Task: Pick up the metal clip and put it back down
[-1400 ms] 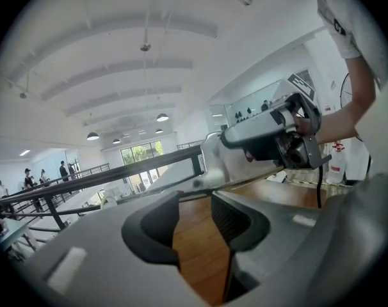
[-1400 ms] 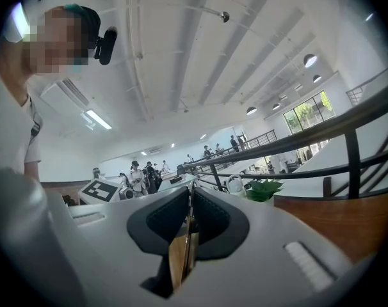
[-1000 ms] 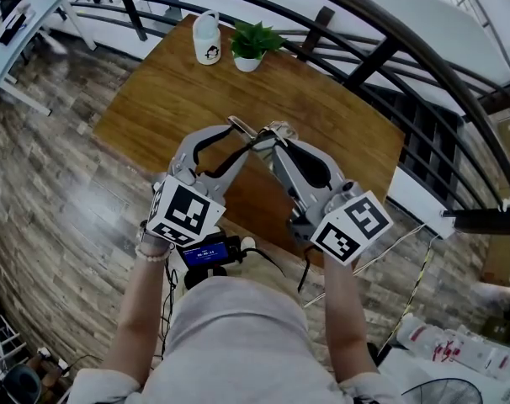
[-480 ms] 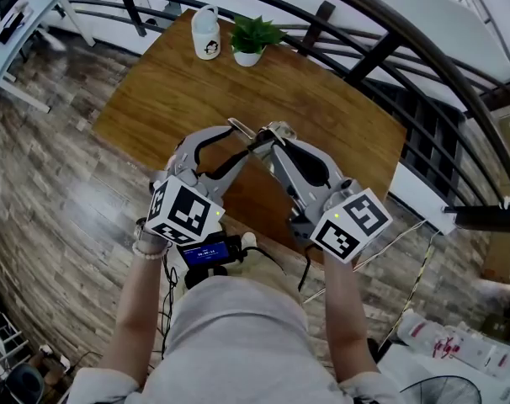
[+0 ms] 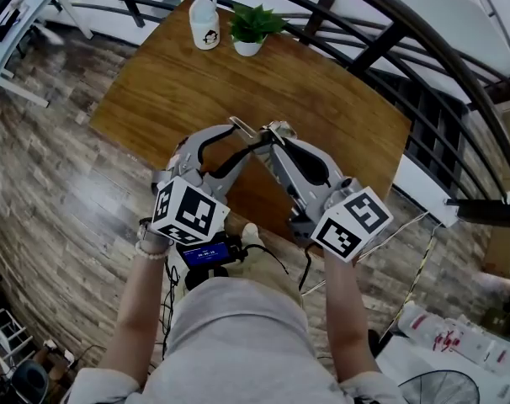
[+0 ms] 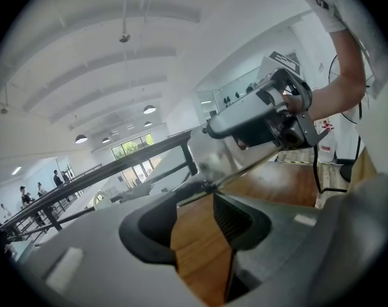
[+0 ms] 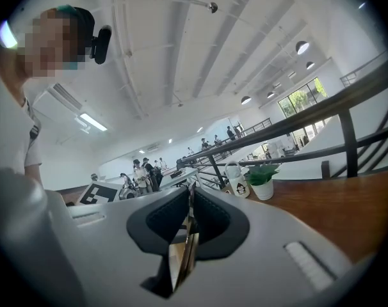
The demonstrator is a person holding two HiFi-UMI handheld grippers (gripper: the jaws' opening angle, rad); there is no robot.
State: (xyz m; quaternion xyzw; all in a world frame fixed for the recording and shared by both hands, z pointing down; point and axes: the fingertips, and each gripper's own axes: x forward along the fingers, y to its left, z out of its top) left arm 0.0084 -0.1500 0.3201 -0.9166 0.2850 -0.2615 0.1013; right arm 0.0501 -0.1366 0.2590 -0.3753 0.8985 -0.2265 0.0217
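Right gripper view shows right gripper (image 7: 190, 194) fingers closed on thin metal clip (image 7: 184, 261); left gripper view alone shows left gripper (image 6: 196, 196) fingers apart, table (image 6: 194, 248) between.

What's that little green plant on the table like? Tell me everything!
The plant is small, a bushy clump of pointed green leaves standing upright in a plain white pot. It sits near the far edge of the wooden table. A white jug with a handle and a cartoon figure stands close beside it, seemingly not touching the pot.
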